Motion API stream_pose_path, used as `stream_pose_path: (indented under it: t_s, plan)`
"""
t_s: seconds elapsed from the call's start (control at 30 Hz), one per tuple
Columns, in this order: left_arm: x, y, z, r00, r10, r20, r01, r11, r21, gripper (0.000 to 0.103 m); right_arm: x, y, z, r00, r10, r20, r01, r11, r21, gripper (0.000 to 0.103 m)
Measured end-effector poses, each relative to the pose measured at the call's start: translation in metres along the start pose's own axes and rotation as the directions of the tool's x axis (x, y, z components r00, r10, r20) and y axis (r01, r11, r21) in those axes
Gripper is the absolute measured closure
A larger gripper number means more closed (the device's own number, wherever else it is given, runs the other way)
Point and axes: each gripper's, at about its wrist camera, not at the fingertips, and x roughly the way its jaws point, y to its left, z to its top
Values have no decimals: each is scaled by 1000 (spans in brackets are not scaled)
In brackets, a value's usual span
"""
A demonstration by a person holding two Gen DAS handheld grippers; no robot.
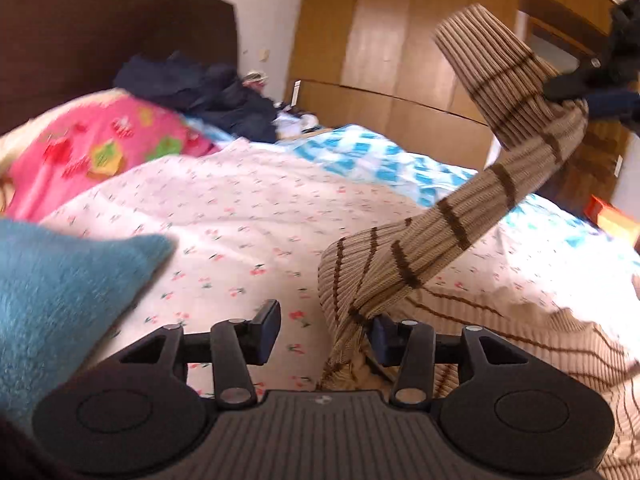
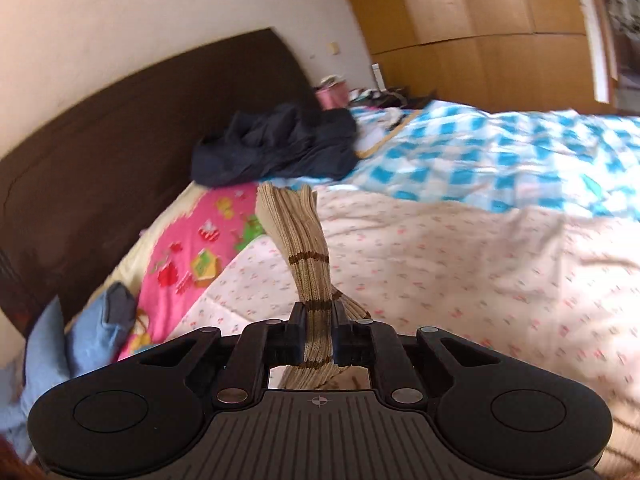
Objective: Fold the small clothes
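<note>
Beige ribbed knit with thin brown stripes is what both claws are dealing with: a small sweater (image 1: 436, 236) lying partly on the bed and partly lifted into the air. Its sleeve is rising in a long diagonal from the bedspread up to the right claw (image 1: 570, 92), which is pinching it high above the mattress, with the cuff flaring out past the grip toward the wardrobe. From the right wrist view, that right claw (image 2: 319, 340) is pressed together on the sleeve (image 2: 310, 280), the fabric bunched narrow between the two pads and the cuff end sticking up beyond them.

The left claw (image 1: 326, 330) is sitting low over the bed with its jaws spread wide. A fold of the sweater is hanging down just against the right-hand finger (image 1: 382, 334), while the left-hand finger is standing free over the sheet; whether that pad is actually touching the knit is hard to say.

The rest of the sweater is spilling across the near right corner of the bed. Underneath is a white bedspread (image 1: 248, 216) with tiny cherry prints, and farther off a blue checked quilt (image 2: 500, 152). A pink cartoon blanket (image 1: 104, 144) is lying by the dark headboard (image 2: 132, 120), with a heap of navy clothes (image 2: 276, 140) beside it. A teal fuzzy cloth (image 1: 56, 304) is sitting close on the left.
</note>
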Motion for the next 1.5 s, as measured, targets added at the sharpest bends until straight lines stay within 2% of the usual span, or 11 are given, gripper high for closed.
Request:
stream_pose_path:
  t_s: [0.13,0.23,0.3,0.5,0.8,0.87,0.97,1.13,1.27,1.4,1.5]
  plan:
    - [-6,-53,-18,999,-35,-9,36,955,294,33,-66,-85,-61,987,-141,77,126,978,169,86]
    - [2,-81,-40,997,-9,-72,41,889,456,33,-72,-150,-123,977,-213,-28,209,909,360,85]
    - [3,-86,-45,996,21,-83,22,872,489,33,-75,-174,-156,977,-205,-54,207,869,449,84]
    - [4,-73,-37,986,88,-142,-32,933,359,33,-91,-193,-181,985,-175,13,141,834,533,76]
    - [8,-66,-37,984,117,-132,-68,942,330,33,-74,-225,-175,971,-240,24,175,770,614,68]
    - [9,-67,-36,985,118,-128,-69,940,335,33,-66,-231,-175,972,-234,0,180,747,640,73]
    - [7,-67,-33,986,118,-117,-73,939,337,33,-66,-235,-174,976,-219,-3,163,717,678,96]
    - [0,-64,-28,988,109,-109,-69,945,321,33,-105,-217,-164,971,-214,108,104,783,613,101]
    - [-6,-65,-31,988,105,-114,-59,934,353,33,-108,-222,-171,975,-205,80,111,771,627,91]
    - [-13,-63,-32,987,112,-117,-60,924,379,33,-90,-239,-181,973,-231,23,152,709,689,61]
    - [-20,-60,-28,989,101,-112,-54,932,359,33,-78,-250,-185,974,-225,13,145,668,730,61]
